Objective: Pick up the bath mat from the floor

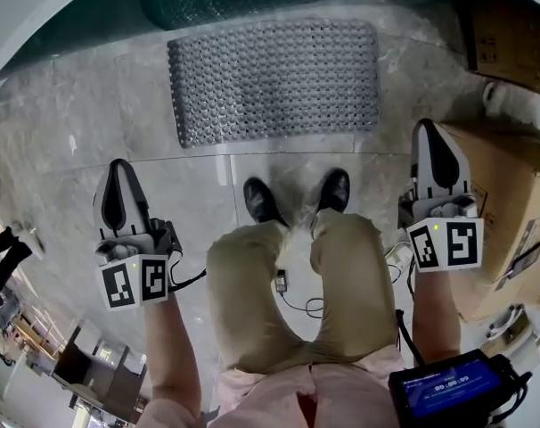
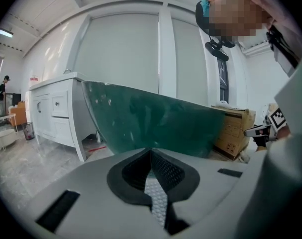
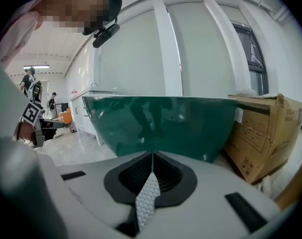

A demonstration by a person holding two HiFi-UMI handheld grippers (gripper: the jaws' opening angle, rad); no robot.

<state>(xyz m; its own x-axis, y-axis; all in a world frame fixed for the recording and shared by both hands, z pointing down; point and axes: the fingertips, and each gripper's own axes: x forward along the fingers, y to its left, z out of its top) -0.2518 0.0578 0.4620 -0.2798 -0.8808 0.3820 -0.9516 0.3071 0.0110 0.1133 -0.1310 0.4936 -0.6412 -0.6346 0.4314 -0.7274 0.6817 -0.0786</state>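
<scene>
The grey studded bath mat (image 1: 274,80) lies flat on the marble floor in front of the green bathtub (image 1: 243,3). My left gripper (image 1: 118,168) hovers to the left of the person's legs, well short of the mat, shut with nothing in it. Level with the mat's near right corner, my right gripper (image 1: 428,132) is held off to the right, also shut and empty. In the left gripper view the closed left gripper (image 2: 151,152) faces the bathtub (image 2: 156,123). The right gripper view shows the right gripper (image 3: 152,157) closed toward the bathtub (image 3: 161,121). Neither gripper view shows the mat.
Cardboard boxes (image 1: 511,194) crowd the right side next to the right gripper. The person's black shoes (image 1: 263,201) stand just below the mat. A white cabinet (image 2: 56,108) stands left of the tub. A screen device (image 1: 453,386) hangs at the lower right.
</scene>
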